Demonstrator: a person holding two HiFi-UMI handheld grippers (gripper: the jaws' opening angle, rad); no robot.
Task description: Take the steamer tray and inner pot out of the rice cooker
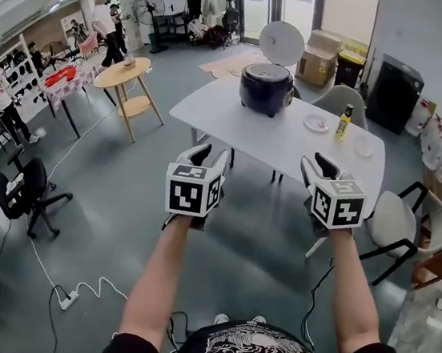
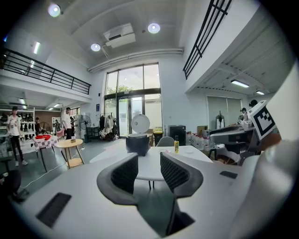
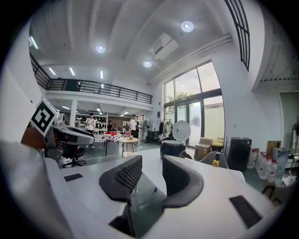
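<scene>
The left tongs and the right tongs were both held out in front of the person, each with its jaws parted by a modest gap and nothing between them; the left gripper view and the right gripper view showed only distant room through those gaps.

The rice cooker stood on the far part of the white desk, well apart from both tongs and ahead of them, roughly between their two lines. Its lid was up at the back, so the opening faced upward and toward the person. Neither hand looked clearly nearer. I judged the next move to be an approach across the floor, then a reach in from above and in front.

The head view looked down on the cooker's open top, where a pale rim showed, too small to tell whether it was the steamer tray or the inner pot. The gripper views ran nearly level and showed only the cooker's dark side and raised lid. A yellow bottle stood on the desk to the cooker's right.
</scene>
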